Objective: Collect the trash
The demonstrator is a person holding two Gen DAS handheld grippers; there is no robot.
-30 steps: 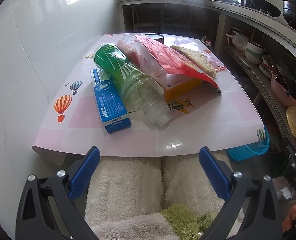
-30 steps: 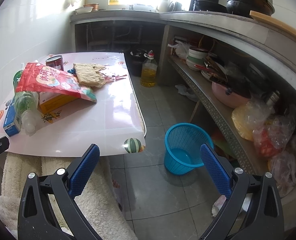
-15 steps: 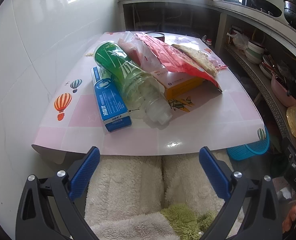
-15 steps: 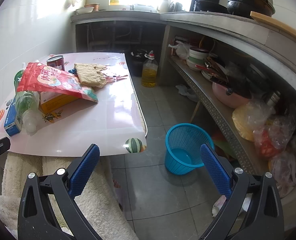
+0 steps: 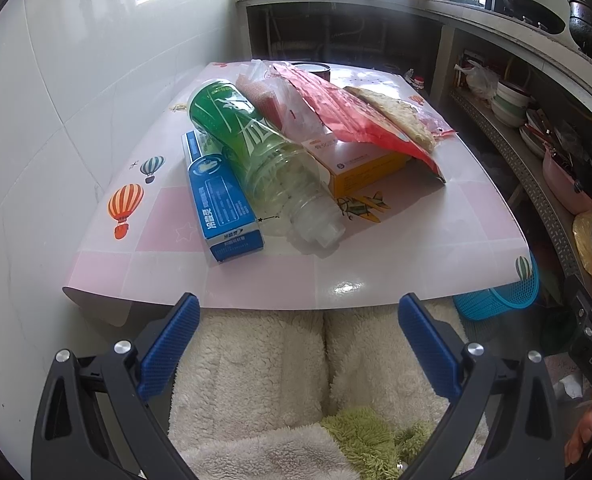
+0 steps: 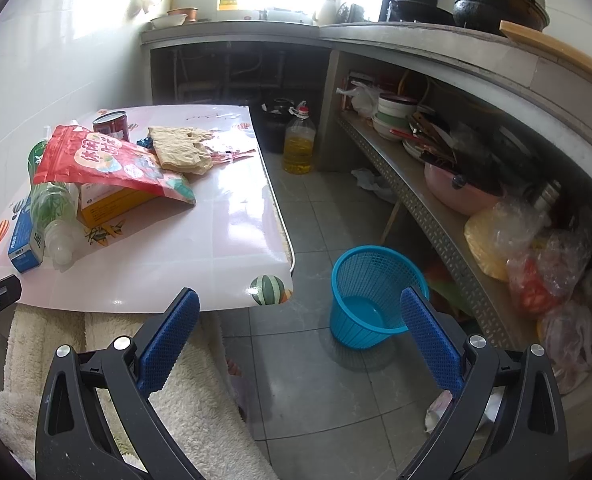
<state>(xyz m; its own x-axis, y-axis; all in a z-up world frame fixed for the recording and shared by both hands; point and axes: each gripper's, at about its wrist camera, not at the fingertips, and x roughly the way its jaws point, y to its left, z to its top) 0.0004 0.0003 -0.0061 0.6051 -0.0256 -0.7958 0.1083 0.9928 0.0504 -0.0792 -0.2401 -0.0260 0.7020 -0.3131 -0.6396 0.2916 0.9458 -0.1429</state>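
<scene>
Trash lies on the pink table (image 5: 407, 248): a green plastic bottle (image 5: 256, 152) on its side, a blue box (image 5: 222, 204) left of it, an orange box (image 5: 359, 164) under a red snack bag (image 5: 347, 116), clear bags and a red can (image 6: 111, 125) behind. A blue mesh bin (image 6: 369, 292) stands on the floor right of the table. My left gripper (image 5: 296, 336) is open and empty, short of the table's near edge. My right gripper (image 6: 299, 330) is open and empty above the floor, between the table corner and the bin.
A white fleece cover (image 5: 256, 376) lies below the table's near edge. A tiled wall (image 5: 56, 92) runs along the left. A shelf (image 6: 447, 216) with bowls, a pink basin and bags runs along the right. An oil bottle (image 6: 299, 145) stands on the floor.
Both grippers have edged slightly forward toward the table. They stay open and empty. Nothing on the table has moved.
</scene>
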